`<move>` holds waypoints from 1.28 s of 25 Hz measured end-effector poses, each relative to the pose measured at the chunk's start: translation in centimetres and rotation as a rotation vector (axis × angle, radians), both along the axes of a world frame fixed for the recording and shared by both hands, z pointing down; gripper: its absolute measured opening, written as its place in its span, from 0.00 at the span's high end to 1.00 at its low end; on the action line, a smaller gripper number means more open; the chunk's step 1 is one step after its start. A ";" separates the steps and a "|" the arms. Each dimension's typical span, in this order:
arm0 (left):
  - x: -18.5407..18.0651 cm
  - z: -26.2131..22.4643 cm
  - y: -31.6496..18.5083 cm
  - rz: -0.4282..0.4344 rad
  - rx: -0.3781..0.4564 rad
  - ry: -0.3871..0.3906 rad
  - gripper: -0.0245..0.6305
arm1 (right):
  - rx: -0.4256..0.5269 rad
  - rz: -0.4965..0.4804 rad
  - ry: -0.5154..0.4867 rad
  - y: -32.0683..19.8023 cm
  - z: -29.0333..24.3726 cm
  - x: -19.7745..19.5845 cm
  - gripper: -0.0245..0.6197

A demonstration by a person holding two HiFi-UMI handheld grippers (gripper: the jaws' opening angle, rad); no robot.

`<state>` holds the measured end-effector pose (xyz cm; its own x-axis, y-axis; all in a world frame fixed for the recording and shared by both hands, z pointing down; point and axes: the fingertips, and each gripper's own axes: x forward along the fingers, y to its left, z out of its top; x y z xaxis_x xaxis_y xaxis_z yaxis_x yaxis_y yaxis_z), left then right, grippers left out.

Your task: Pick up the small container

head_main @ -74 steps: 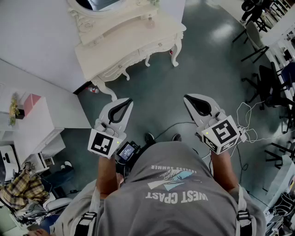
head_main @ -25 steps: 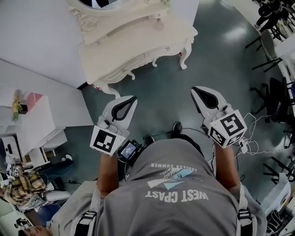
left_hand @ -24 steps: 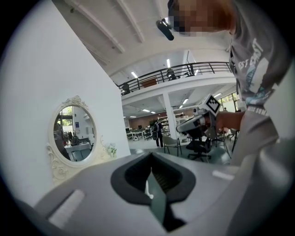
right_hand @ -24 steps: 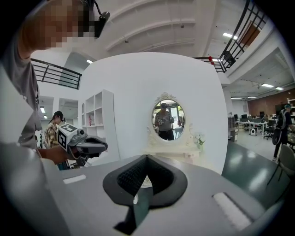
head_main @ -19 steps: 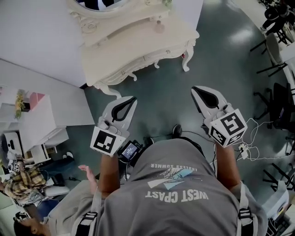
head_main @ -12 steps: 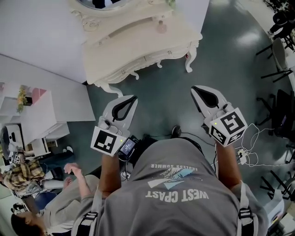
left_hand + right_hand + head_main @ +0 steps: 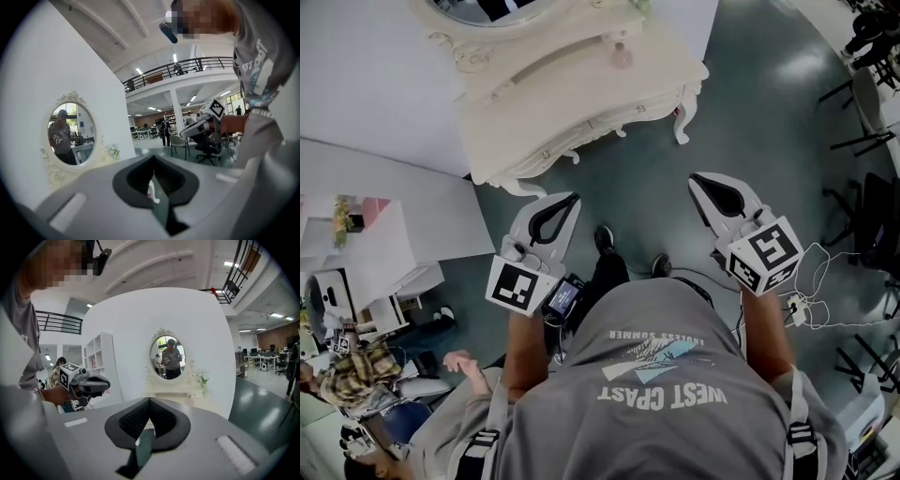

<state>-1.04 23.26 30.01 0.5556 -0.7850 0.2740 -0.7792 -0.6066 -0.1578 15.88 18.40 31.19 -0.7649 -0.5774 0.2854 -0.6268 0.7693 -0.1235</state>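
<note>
A small pink container (image 7: pixel 622 58) stands on the cream dressing table (image 7: pixel 572 94) at the top of the head view, well ahead of both grippers. My left gripper (image 7: pixel 571 199) and my right gripper (image 7: pixel 697 180) are held side by side over the grey floor, both pointing at the table. Each is shut, jaw tips meeting, with nothing between them. In the right gripper view the table (image 7: pixel 176 392) sits under an oval mirror (image 7: pixel 168 357), beyond the shut right gripper (image 7: pixel 149 400). The left gripper view shows the shut left gripper (image 7: pixel 152 158).
A white shelf unit (image 7: pixel 380 248) stands to the left, office chairs (image 7: pixel 874 220) and floor cables (image 7: pixel 806 300) to the right. Another person's hand (image 7: pixel 461 361) shows at lower left. A small vase of flowers (image 7: pixel 202 379) is on the table's right end.
The dressing table has drawn slightly nearer in the head view and a foot has stepped forward below it. Both grippers keep the same shut pose.
</note>
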 end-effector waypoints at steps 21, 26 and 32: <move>-8.7 -1.4 -15.3 0.321 0.026 0.089 0.96 | 0.027 0.327 0.071 -9.6 -2.9 -7.8 0.96; -9.9 -1.5 -16.9 0.356 0.040 0.107 0.96 | 0.048 0.365 0.098 -10.6 -3.5 -8.7 0.96; -10.7 -0.8 -17.8 0.319 0.017 0.119 0.96 | 0.041 0.335 0.101 -12.0 -3.5 -9.2 0.96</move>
